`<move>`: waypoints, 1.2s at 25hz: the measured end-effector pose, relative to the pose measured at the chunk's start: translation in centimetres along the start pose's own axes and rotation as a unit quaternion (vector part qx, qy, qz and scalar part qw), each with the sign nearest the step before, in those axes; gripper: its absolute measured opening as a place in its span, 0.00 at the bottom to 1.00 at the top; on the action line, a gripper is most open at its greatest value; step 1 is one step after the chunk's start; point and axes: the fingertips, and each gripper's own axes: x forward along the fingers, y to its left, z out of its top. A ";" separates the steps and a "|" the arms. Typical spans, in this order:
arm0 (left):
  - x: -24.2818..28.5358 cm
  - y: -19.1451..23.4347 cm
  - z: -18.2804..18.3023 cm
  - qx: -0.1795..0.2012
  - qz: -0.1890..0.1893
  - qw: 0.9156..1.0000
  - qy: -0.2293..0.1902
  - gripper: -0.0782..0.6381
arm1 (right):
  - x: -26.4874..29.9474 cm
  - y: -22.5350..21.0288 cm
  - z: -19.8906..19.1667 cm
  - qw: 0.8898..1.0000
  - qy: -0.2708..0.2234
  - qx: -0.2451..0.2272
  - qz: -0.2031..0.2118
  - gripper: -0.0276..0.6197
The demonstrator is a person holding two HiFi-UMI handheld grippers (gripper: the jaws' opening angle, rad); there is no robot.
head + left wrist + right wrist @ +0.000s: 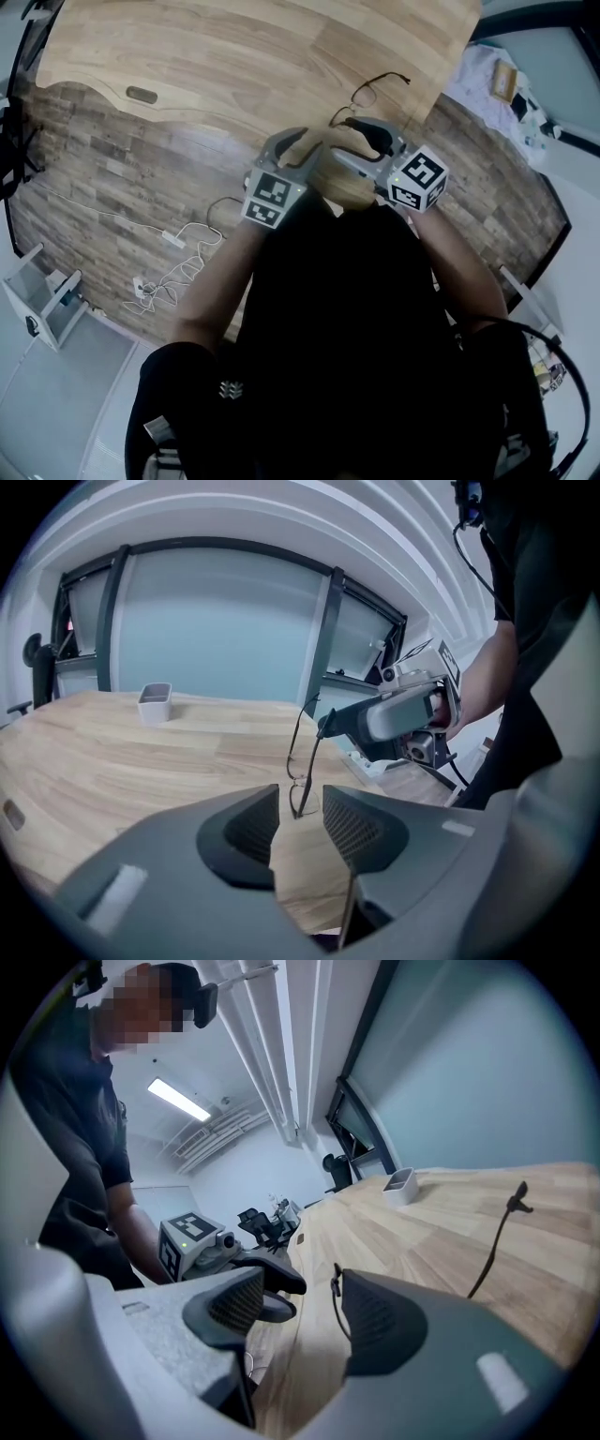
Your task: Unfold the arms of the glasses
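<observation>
Head view, looking steeply down: a person in a dark top reaches both bare forearms forward, elbows out, so that the two tools meet close together at the near edge of a light wooden worktop point(234, 56). The left hand-held gripper point(298, 142) and the right hand-held gripper point(354, 124) point inward toward each other, their marker cubes facing up. The glasses point(367, 94) lie on the worktop just beyond the right tool, near the worktop's right edge, with one arm stretched out to the right. White cables point(178, 253) trail over the floor at the left. Left gripper view: the left hand-held gripper point(300, 803) has its jaws a little apart, with bare wood showing through the gap, and it grips nothing. The glasses point(305, 794) stand in line with that gap, just past the tips, thin wire rising upward. The right hand-held gripper point(328, 726) comes in from the right, held in a hand, its dark tip at one arm of the glasses. A small tray point(155, 703) sits far back on the worktop. Right gripper view: the right hand-held gripper point(300, 1302) has its jaws wide apart and holds nothing; a thin bit of frame wire lies just beside its right jaw. One arm of the glasses point(495, 1244) slants up past that jaw. The left hand-held gripper point(281, 1293) faces in from the left, its dark jaws short of the wire.
</observation>
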 end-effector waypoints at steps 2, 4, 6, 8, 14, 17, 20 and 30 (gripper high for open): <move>-0.6 -0.1 0.0 -0.003 0.007 1.000 -0.007 0.33 | 0.1 1.1 -0.3 1.000 0.009 -0.011 0.010 0.43; -1.1 -0.2 -0.1 -0.008 0.012 1.000 -0.015 0.33 | 0.3 2.1 -0.8 0.999 0.023 -0.028 0.021 0.43; -1.7 -0.3 -0.3 -0.015 0.018 0.999 -0.022 0.33 | 0.5 3.2 -1.2 0.998 0.038 -0.044 0.032 0.43; -2.2 -0.3 -0.5 -0.022 0.024 0.999 -0.028 0.33 | 0.8 3.9 -1.5 0.997 0.048 -0.051 0.041 0.43; -3.7 0.9 0.4 -0.038 0.051 0.996 -0.057 0.32 | -0.5 3.6 0.5 0.997 0.019 -0.071 0.020 0.43; -5.0 1.8 3.0 -0.036 0.071 0.993 -0.089 0.27 | -3.3 1.9 3.9 0.994 -0.033 -0.100 -0.032 0.43; -5.8 2.4 6.1 -0.017 0.086 0.990 -0.114 0.24 | -5.9 -0.7 5.8 0.988 -0.049 -0.110 -0.096 0.42; -5.9 2.3 11.7 0.018 0.106 0.983 -0.149 0.12 | -10.4 -4.5 5.9 0.965 -0.057 -0.125 -0.223 0.04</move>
